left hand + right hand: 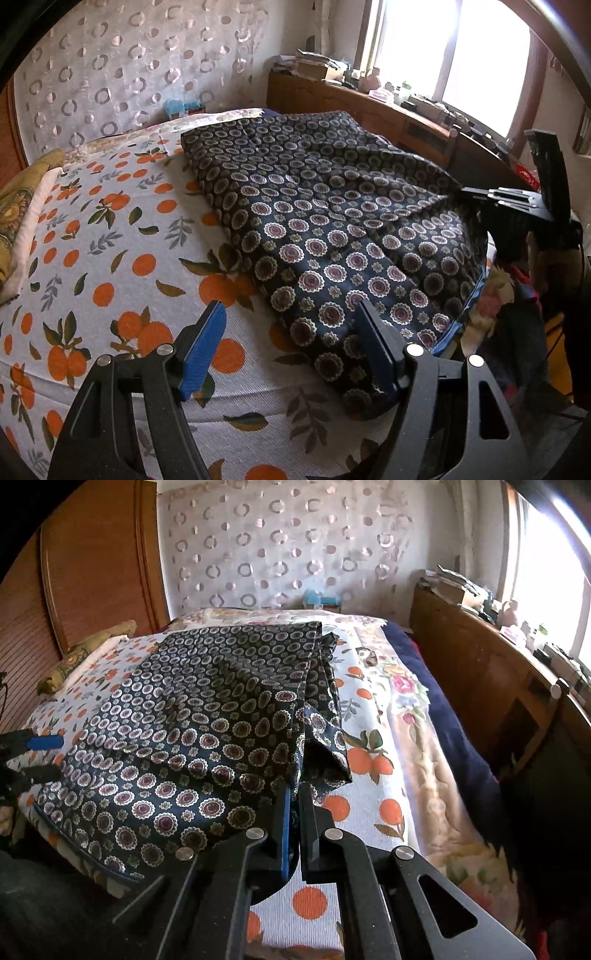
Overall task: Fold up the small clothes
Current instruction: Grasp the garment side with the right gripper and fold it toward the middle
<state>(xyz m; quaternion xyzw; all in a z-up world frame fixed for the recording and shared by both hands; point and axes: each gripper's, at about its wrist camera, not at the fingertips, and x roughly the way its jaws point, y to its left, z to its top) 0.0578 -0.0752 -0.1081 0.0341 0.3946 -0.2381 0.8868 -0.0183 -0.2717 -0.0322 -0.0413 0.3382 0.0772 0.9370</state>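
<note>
right tool [294, 797] is clamped tight on the near right edge of the dark medallion-print cloth [207, 716], pinching a bit of the fabric. left tool [291, 325] sits wide, nothing in it, over the cloth's near left corner. cloth's spread partly folded on the bed [110, 236] with the orange-print sheet, wooden headboard [480, 672] on the right by the window [443, 48]
</note>
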